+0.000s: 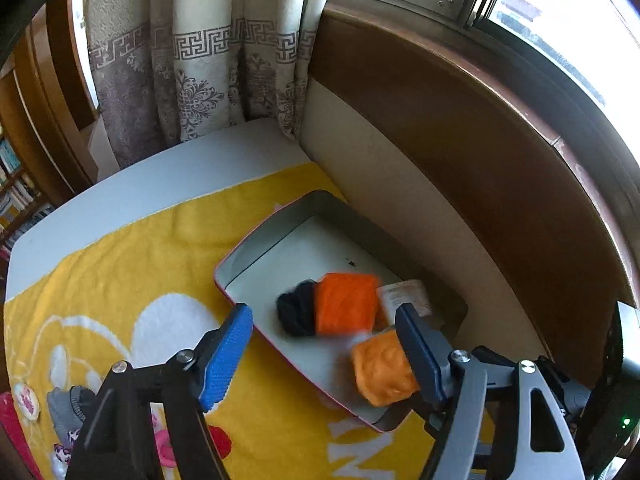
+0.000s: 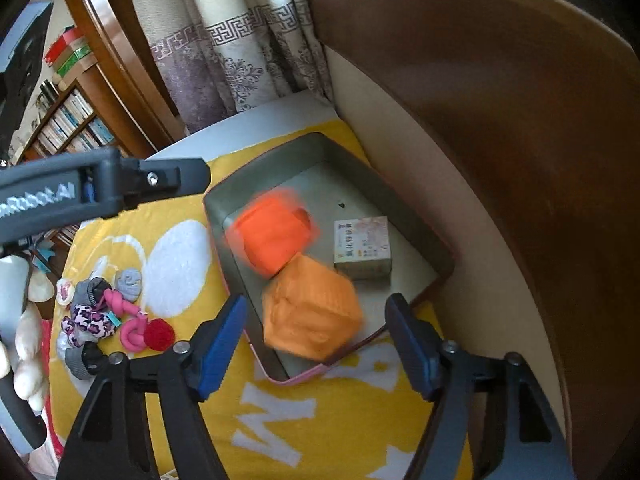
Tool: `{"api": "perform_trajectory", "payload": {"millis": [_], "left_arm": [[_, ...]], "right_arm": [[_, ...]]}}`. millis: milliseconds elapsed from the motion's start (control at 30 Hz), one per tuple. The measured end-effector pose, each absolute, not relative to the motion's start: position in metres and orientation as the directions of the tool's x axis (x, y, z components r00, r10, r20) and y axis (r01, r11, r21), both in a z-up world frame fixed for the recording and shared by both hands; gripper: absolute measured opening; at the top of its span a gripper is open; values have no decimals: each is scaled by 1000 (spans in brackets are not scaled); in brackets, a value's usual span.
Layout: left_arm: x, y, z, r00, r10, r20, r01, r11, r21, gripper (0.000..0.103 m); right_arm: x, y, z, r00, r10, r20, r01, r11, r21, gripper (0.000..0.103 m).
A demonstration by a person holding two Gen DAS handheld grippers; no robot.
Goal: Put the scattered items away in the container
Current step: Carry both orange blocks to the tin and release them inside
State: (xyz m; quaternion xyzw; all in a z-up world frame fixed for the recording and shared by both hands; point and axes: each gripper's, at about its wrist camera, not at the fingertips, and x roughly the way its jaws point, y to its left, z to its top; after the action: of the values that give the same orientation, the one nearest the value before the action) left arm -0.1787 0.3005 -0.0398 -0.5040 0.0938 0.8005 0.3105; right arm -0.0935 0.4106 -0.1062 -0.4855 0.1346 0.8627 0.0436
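Orange cloth bundles (image 2: pixel 276 234) blur inside the metal tin (image 2: pixel 412 216), seemingly just dropped, since both left gripper (image 1: pixel 324 344) and right gripper (image 2: pixel 316 340) hang with jaws apart, empty.

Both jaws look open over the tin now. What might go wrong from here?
1. The bright orange bundle and paler orange bundle look blurred, seemingly still dropping; either may roll over the tin's low rim.
2. They crowd the small box, leaving less room.
3. The pile of small items on the yellow towel is tangled; one grab may drag several.
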Motion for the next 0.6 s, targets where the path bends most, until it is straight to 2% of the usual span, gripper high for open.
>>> {"api": "perform_trajectory", "payload": {"millis": [600], "left_arm": [[-173, 251, -28, -432, 294, -852, -528, -849, -25, 75]], "right_arm": [[-97, 382, -113, -506, -80, -859, -169, -967, 190, 76]]}}
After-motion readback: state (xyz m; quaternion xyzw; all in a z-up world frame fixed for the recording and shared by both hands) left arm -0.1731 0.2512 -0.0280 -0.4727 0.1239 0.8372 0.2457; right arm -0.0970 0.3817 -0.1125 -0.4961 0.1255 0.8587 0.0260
